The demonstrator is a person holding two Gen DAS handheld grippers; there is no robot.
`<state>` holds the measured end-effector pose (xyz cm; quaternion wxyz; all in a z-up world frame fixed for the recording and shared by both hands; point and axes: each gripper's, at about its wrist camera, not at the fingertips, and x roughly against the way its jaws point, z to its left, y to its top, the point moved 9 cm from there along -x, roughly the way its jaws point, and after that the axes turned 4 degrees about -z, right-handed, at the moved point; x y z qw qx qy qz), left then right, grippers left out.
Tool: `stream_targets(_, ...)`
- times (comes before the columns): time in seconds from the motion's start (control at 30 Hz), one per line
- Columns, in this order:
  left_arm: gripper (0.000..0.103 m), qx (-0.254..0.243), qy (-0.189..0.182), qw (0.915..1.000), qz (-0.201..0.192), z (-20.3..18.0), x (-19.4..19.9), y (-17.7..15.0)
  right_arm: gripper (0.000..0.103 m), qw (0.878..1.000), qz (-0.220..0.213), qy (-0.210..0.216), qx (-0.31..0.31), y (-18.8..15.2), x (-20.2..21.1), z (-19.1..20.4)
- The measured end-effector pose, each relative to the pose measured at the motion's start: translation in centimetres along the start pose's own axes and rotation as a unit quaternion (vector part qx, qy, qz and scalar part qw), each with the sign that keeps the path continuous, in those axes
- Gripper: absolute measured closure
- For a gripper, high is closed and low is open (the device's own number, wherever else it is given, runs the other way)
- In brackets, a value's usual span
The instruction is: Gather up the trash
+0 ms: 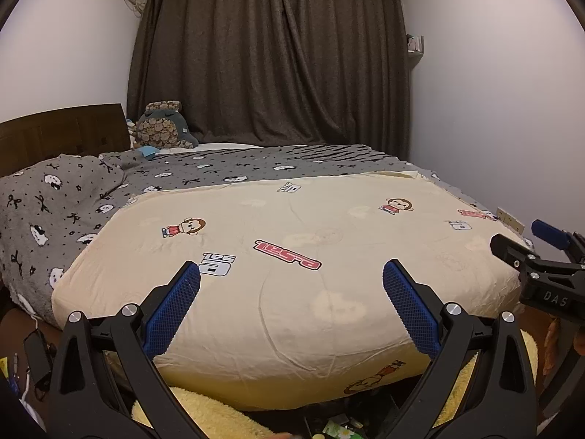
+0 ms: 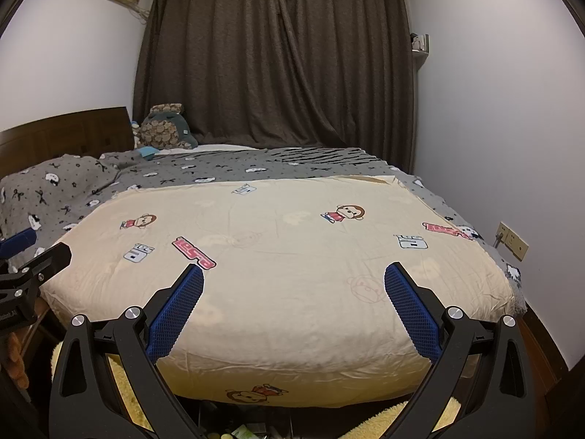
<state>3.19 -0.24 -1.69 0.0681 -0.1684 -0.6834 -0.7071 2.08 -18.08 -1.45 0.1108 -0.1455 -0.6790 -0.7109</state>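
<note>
Small bits of trash lie on the floor at the foot of the bed, mostly cut off by the frame edge; a green packet (image 1: 338, 430) (image 2: 243, 431) shows among them. My left gripper (image 1: 291, 266) is open over the cream quilt (image 1: 292, 226), with nothing between its blue pads (image 1: 172, 314). My right gripper (image 2: 294, 268) is open in the same way above the quilt (image 2: 292, 234). Each gripper shows at the edge of the other's view: the right gripper (image 1: 526, 239) at the far right, the left gripper (image 2: 34, 248) at the far left.
A grey patterned blanket (image 1: 55, 201) covers the head half of the bed, with a plush toy (image 1: 161, 128) by the dark curtain (image 1: 270, 55). A yellow fluffy rug (image 1: 204, 409) lies below the bed's foot. Cables and a black adapter (image 1: 34, 355) are on the floor at left. A wall socket (image 2: 513, 241) sits at right.
</note>
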Motion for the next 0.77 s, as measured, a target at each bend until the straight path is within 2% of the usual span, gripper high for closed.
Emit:
stream_targets(0.27,0.008,0.003,-0.018,0.9998,-0.003,-0.7,0.3,0.3,0.004,1.000,0.001,0.000,0.000,0.1,-0.1,0.1)
stream_targets(0.6,0.008,0.007,-0.013,0.9999,0.004,-0.5,-0.4,0.2,0.004,1.000,0.001,0.002,-0.002,0.1,-0.4,-0.1)
stream_targets(0.77,0.008,0.005,-0.018,0.9998,0.010,-0.6,-1.5,0.4,0.004,1.000,-0.012,0.015,-0.023,0.7,-1.0,-0.5)
